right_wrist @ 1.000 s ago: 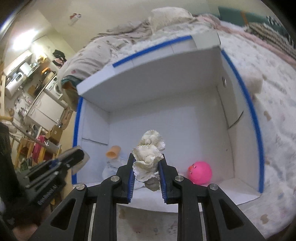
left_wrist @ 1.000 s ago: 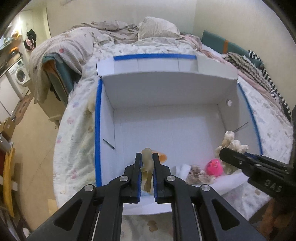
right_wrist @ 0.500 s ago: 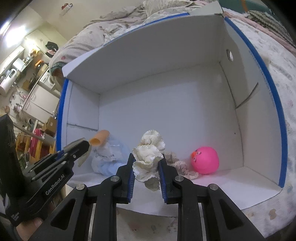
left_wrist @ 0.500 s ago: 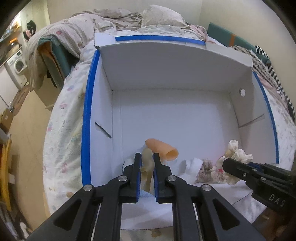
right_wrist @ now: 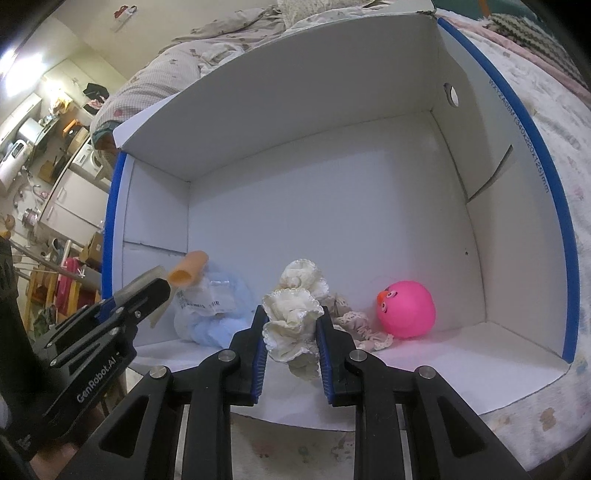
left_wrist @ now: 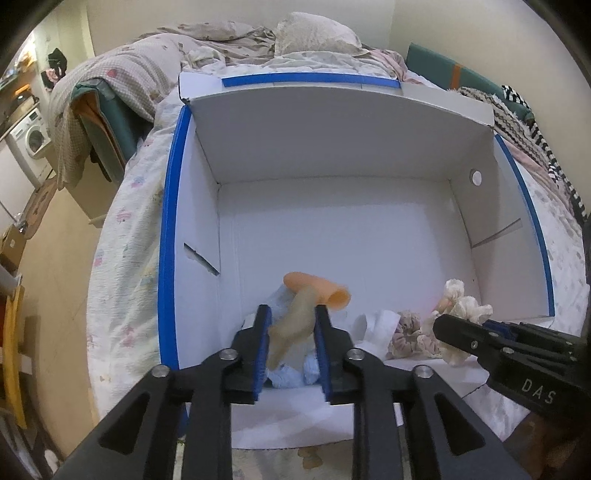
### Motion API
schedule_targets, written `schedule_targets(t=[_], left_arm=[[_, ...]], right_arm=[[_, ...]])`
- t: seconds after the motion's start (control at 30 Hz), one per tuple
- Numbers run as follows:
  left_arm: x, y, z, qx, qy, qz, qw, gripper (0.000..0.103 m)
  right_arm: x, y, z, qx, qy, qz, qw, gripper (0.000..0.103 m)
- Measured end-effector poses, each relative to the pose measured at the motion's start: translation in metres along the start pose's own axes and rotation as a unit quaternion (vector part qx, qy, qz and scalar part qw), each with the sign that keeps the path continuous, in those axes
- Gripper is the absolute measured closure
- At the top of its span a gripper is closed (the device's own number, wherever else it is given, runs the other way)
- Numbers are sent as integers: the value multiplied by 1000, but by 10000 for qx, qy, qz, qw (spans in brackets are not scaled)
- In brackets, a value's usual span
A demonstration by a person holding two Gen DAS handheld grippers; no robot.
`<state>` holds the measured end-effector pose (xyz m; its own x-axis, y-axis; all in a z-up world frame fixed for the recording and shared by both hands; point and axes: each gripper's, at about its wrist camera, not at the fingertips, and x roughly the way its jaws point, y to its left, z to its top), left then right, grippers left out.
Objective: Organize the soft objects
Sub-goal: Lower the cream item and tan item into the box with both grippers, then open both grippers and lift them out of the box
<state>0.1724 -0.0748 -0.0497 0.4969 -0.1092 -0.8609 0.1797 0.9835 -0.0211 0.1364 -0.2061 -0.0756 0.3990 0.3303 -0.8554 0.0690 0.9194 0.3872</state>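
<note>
A white box with blue-taped rims [left_wrist: 168, 229] [right_wrist: 554, 206] lies open on the bed. My left gripper [left_wrist: 290, 314] has its jaws parted; a beige soft piece [left_wrist: 291, 325] sits loosely between them, tilted, over a light blue bundle [left_wrist: 291, 373]. An orange tube [left_wrist: 321, 290] [right_wrist: 186, 273] lies on that bundle. My right gripper [right_wrist: 290, 314] has its jaws slightly parted around a cream frilly scrunchie [right_wrist: 291, 321] [left_wrist: 463, 306]. A beige scrunchie [right_wrist: 351, 321] [left_wrist: 410, 332] and a pink ball toy [right_wrist: 406, 308] lie in the box.
The box sits on a floral bedspread [left_wrist: 125, 236] with rumpled bedding and a pillow [left_wrist: 314, 33] behind. A striped blanket [left_wrist: 532, 129] lies at the right. The floor, a washing machine [left_wrist: 31, 144] and furniture are to the left.
Both grippers' jaws have widened. The beige piece has tilted and loosened in the left gripper. Both grippers have moved further into the box.
</note>
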Motion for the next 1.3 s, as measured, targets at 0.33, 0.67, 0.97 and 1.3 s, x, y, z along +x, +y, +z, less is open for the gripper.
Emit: schedule_targets(t=[0.33, 0.67, 0.97, 1.3], left_arm=[[2, 1, -2, -37, 96, -47, 9999, 77], [-4, 0, -2, -64, -8, -115, 9999, 39], [-17, -2, 5, -82, -356, 244, 9990, 33], [-37, 16, 3, -629, -462, 289, 9965, 30]], right_arm=[[-2, -4, 0, 148, -14, 119, 9998, 73], [-19, -12, 3, 334, -417, 74, 9985, 29], [-19, -11, 6, 500, -517, -212, 9972, 5], [-51, -20, 0, 762, -1113, 295, 9904, 0]])
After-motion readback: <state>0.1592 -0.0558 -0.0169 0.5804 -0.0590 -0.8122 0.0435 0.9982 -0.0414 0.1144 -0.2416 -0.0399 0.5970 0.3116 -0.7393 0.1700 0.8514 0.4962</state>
